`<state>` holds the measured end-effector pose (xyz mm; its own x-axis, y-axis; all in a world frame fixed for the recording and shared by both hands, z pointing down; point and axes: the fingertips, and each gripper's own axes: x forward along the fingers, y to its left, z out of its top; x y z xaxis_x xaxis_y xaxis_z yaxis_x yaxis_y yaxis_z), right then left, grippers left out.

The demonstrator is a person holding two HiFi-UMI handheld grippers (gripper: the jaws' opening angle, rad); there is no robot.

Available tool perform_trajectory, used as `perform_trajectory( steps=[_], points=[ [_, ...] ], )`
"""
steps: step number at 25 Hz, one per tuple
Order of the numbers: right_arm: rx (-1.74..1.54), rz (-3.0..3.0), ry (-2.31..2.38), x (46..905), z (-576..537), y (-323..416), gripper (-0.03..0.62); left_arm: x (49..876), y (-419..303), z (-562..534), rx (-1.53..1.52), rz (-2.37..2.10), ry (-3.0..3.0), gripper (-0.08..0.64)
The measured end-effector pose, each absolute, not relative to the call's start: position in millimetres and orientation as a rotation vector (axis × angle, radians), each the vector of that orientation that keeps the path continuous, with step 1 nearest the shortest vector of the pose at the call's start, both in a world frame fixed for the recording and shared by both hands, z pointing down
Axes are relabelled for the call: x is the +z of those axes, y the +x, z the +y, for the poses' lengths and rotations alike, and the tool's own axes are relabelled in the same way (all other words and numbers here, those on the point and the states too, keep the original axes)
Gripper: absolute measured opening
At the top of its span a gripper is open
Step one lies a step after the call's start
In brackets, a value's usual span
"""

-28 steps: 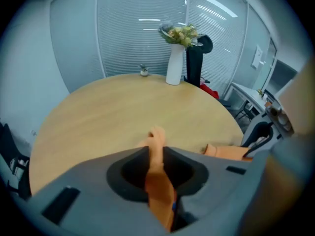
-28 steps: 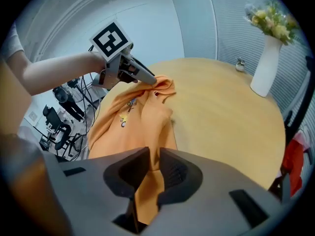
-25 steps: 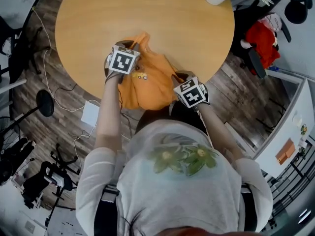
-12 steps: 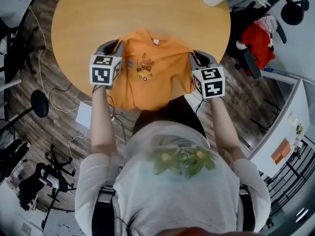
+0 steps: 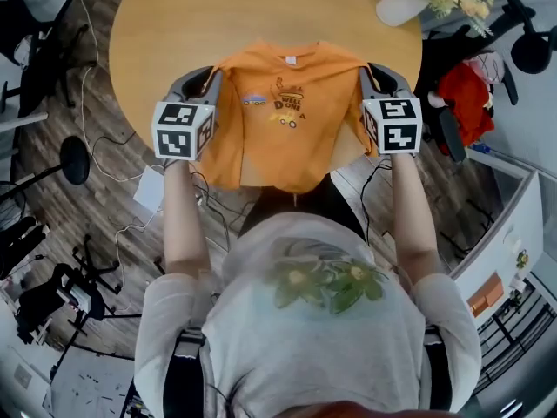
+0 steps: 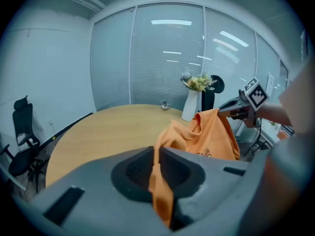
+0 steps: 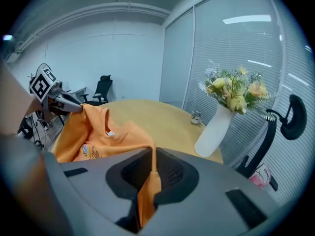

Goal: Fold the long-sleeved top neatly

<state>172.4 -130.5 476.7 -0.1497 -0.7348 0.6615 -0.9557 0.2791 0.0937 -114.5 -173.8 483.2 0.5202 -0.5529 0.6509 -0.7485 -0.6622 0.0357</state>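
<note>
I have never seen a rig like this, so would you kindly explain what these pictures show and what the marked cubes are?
No robot here: a person holds a two-jaw gripper in each hand; the marked cubes belong to those. One picture looks down from the person's head; the other two ride on the grippers. The left gripper and right gripper are each shut on a shoulder of the orange top, spreading it above the round wooden table's near edge. A white vase of flowers stands at the table's far edge.

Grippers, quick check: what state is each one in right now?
Left gripper: jaws shut on the orange top.
Right gripper: jaws shut on the orange top.
</note>
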Motion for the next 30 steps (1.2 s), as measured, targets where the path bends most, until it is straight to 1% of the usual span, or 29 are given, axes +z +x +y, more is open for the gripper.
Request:
perform_trajectory(
  steps=[7, 16, 30],
  points=[
    [0.389, -1.972, 1.517, 455.3, -166.8, 187.2, 0.036, 444.5, -116.0, -181.8, 0.827, -1.212, 2.471, 0.034],
    [0.219, -2.086, 1.630, 386.2, -183.5, 196.1, 0.035, 386.5, -116.1, -177.2, 0.713, -1.395, 2.549, 0.032],
    [-0.151, -2.177, 1.828, 253.8, -147.6, 173.0, 0.035, 246.9, -127.4, -148.2, 0.323, -1.728, 2.736, 0.032]
  ],
)
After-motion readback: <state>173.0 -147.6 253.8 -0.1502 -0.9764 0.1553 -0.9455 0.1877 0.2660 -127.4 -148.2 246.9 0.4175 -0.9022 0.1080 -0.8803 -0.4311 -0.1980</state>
